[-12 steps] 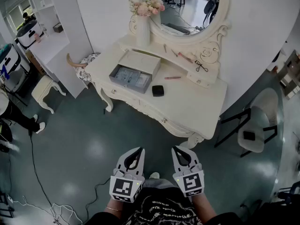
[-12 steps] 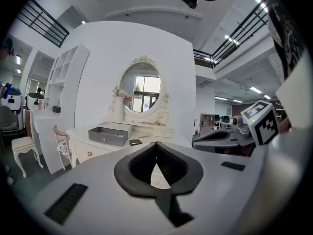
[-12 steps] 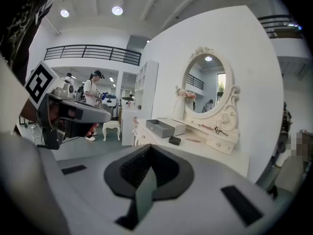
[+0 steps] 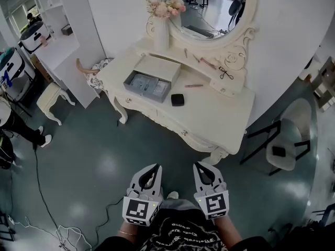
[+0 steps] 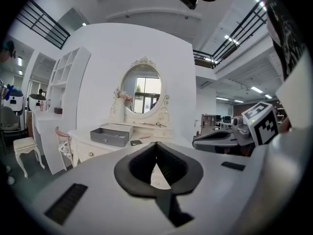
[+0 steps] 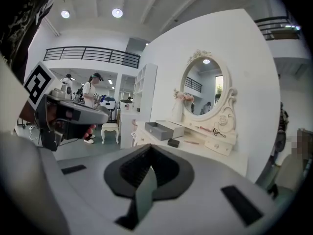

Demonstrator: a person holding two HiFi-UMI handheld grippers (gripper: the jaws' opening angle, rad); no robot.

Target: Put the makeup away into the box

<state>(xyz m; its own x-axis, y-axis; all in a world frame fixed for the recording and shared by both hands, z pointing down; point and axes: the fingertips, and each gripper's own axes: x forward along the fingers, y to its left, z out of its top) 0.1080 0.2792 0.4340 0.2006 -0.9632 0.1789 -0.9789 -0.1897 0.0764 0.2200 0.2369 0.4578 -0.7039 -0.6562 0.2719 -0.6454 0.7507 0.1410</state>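
Observation:
A grey open box (image 4: 152, 82) lies on the cream dressing table (image 4: 209, 124), far ahead of me. Right of it sit a black compact (image 4: 177, 99) and a thin pink stick (image 4: 193, 86). On the raised shelf under the mirror rest a black eyelash curler (image 4: 225, 73) and more slim sticks (image 4: 206, 63). My left gripper (image 4: 152, 167) and right gripper (image 4: 201, 166) hang side by side over the floor, well short of the table, both shut and holding nothing. The left gripper view shows its gripper (image 5: 156, 145) aimed at the box (image 5: 111, 135); the right gripper (image 6: 150, 148) faces the compact (image 6: 173, 142).
A white vase of flowers (image 4: 161, 25) stands at the table's back left beside the oval mirror (image 4: 209, 9). A pale chair (image 4: 285, 140) is to the right, a small stool (image 4: 49, 101) and white shelving (image 4: 52, 35) to the left. Cables (image 4: 57, 234) trail on the green floor.

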